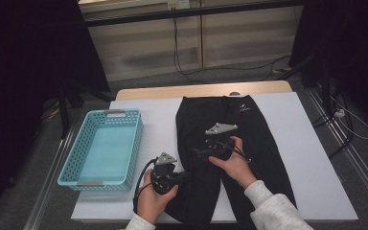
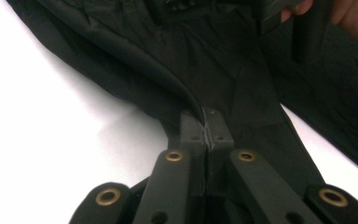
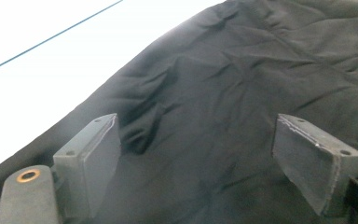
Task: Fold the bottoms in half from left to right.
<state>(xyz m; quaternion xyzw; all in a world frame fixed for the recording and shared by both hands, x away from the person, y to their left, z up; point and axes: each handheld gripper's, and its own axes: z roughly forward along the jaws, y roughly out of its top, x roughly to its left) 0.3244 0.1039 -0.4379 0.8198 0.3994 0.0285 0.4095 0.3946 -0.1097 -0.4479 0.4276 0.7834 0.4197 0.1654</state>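
Two grippers work a pair of black trousers (image 1: 230, 143) spread flat on a white table cover (image 1: 311, 158). Left gripper (image 2: 206, 133) is clenched on the fabric at a leg's edge. Right gripper (image 3: 209, 163) hangs released over the cloth, pads (image 3: 93, 154) wide. Step, likely: folding a leg. Next calls for the right to pinch cloth. Empty turquoise basket (image 1: 100, 148) just beyond the left gripper; dim room, floor cables (image 1: 187, 72).

Left gripper (image 2: 206, 133) jaws pinched together; right gripper (image 3: 196, 158) jaws spread wide.
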